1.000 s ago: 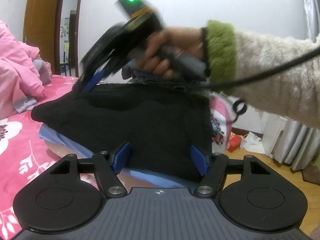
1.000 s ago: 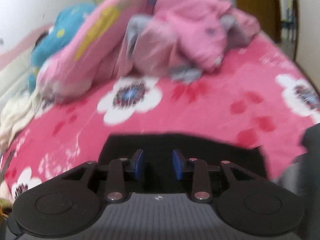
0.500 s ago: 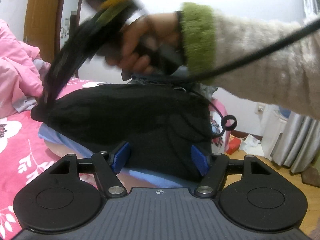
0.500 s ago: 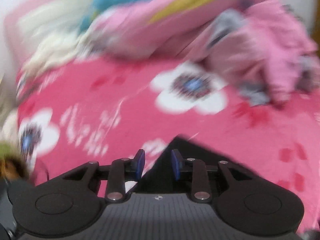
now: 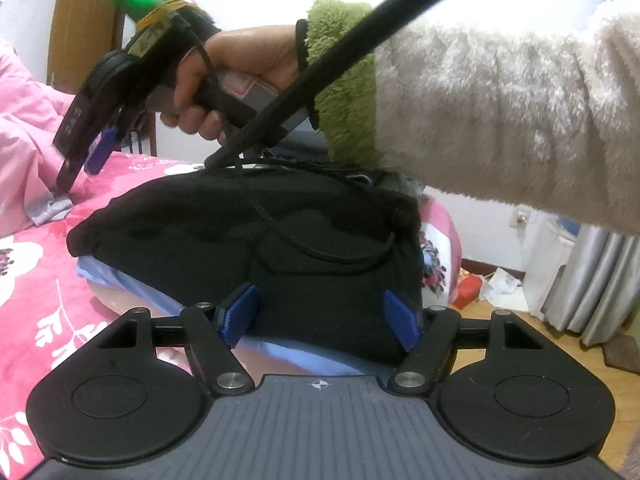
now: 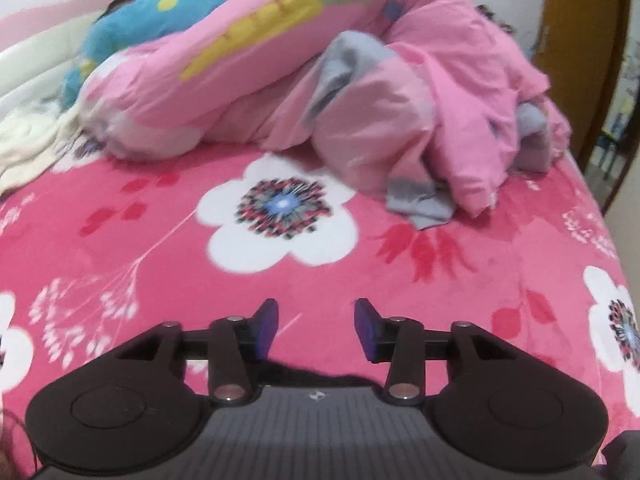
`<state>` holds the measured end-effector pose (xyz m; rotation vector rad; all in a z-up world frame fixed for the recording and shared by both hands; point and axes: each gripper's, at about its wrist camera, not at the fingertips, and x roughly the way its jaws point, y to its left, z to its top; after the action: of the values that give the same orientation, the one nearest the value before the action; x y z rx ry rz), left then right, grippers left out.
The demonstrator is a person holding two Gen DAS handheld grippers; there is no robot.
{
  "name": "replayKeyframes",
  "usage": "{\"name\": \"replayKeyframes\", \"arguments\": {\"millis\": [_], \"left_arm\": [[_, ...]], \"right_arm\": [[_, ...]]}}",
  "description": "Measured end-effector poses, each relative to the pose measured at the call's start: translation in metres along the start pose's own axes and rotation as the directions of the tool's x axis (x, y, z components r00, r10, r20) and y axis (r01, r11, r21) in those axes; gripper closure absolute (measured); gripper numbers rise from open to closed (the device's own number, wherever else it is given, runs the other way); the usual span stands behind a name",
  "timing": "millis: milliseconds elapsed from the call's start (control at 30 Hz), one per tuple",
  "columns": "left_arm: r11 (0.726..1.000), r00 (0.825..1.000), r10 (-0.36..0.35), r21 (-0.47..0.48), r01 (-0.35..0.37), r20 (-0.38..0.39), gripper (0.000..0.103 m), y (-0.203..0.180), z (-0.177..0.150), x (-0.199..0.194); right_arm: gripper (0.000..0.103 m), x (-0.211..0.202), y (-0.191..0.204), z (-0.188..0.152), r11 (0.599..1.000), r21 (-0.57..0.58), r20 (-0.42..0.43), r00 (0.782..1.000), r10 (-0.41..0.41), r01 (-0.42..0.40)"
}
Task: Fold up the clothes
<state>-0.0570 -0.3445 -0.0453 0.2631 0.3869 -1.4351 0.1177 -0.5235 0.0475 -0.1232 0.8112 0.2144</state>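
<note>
A folded black garment (image 5: 248, 236) lies on a light blue garment (image 5: 120, 280) on the pink flowered bed sheet (image 6: 460, 280). My left gripper (image 5: 320, 318) stands open at the black garment's near edge, its blue pads (image 5: 240, 316) wide apart and not pinching the cloth. A hand (image 5: 240, 64) in a green-cuffed fuzzy sleeve holds my right gripper (image 5: 82, 168) above the garment's far left corner. In the right wrist view the right gripper (image 6: 316, 328) has its jaws opening with nothing between them. Only a black sliver of garment (image 6: 320, 380) shows under it.
A crumpled pink quilt (image 6: 440, 100) and a carrot-print pillow (image 6: 240, 40) fill the bed's far side. A black cable (image 5: 360, 32) crosses above the garment. A wooden door (image 6: 580, 40) stands beyond the bed. A curtain (image 5: 592, 280) and floor clutter (image 5: 488, 284) lie right.
The right gripper held the black garment's corner between its pads; now the pads are wider apart, the corner is out, and the gripper has lifted off to the left. The left gripper has not moved.
</note>
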Motion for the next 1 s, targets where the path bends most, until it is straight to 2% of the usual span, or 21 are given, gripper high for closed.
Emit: {"name": "replayKeyframes", "arguments": {"millis": [33, 200, 233, 300, 333, 367, 400, 500, 667, 800, 933, 1000], "left_arm": [[1.000, 1.000, 0.000, 0.002, 0.000, -0.001, 0.032, -0.001, 0.000, 0.000], [1.000, 1.000, -0.003, 0.000, 0.003, -0.006, 0.032, 0.000, 0.002, -0.001], [1.000, 1.000, -0.002, 0.000, 0.002, -0.006, 0.032, -0.001, 0.002, -0.001], [1.000, 1.000, -0.003, -0.001, 0.003, -0.004, 0.032, -0.001, 0.002, -0.002], [1.000, 1.000, -0.004, -0.002, 0.004, -0.003, 0.032, -0.001, 0.001, -0.002], [1.000, 1.000, -0.005, -0.004, 0.005, -0.002, 0.032, -0.001, 0.001, -0.003], [1.000, 1.000, -0.005, -0.005, 0.005, -0.001, 0.032, -0.001, 0.001, -0.003], [1.000, 1.000, -0.007, -0.008, 0.007, 0.001, 0.032, 0.000, 0.000, -0.003], [1.000, 1.000, -0.007, -0.010, 0.007, 0.003, 0.032, 0.000, -0.001, -0.005], [1.000, 1.000, -0.004, -0.007, 0.004, 0.002, 0.031, -0.001, -0.001, -0.005], [1.000, 1.000, -0.004, -0.002, 0.004, -0.004, 0.031, 0.000, 0.000, -0.006], [1.000, 1.000, -0.007, -0.007, 0.007, -0.006, 0.031, 0.000, 0.001, -0.006]], "right_arm": [[0.053, 0.005, 0.004, 0.000, 1.000, -0.018, -0.021, 1.000, 0.010, -0.010], [0.054, 0.040, 0.032, 0.005, 0.991, -0.121, -0.142, 0.989, 0.035, -0.053], [0.058, 0.044, 0.037, 0.005, 0.987, -0.145, -0.167, 0.985, 0.037, -0.062], [0.074, 0.051, 0.044, 0.005, 0.979, -0.188, -0.218, 0.975, 0.034, -0.076], [0.093, 0.053, 0.047, 0.005, 0.976, -0.203, -0.243, 0.969, 0.033, -0.084], [0.100, 0.053, 0.051, 0.004, 0.971, -0.224, -0.245, 0.969, 0.023, -0.080], [0.101, 0.053, 0.054, 0.004, 0.967, -0.244, -0.245, 0.969, 0.014, -0.076], [0.102, 0.044, 0.059, 0.006, 0.966, -0.255, -0.175, 0.984, 0.007, -0.052], [0.102, 0.043, 0.046, 0.007, 0.987, -0.163, -0.094, 0.996, -0.003, -0.012], [0.102, 0.047, 0.033, 0.005, 0.996, -0.078, -0.041, 0.999, 0.033, -0.036], [0.088, 0.027, 0.011, 0.010, 0.996, 0.070, 0.099, 0.994, 0.054, -0.061], [0.088, 0.007, -0.007, 0.012, 0.986, 0.147, 0.161, 0.986, 0.050, -0.074]]}}
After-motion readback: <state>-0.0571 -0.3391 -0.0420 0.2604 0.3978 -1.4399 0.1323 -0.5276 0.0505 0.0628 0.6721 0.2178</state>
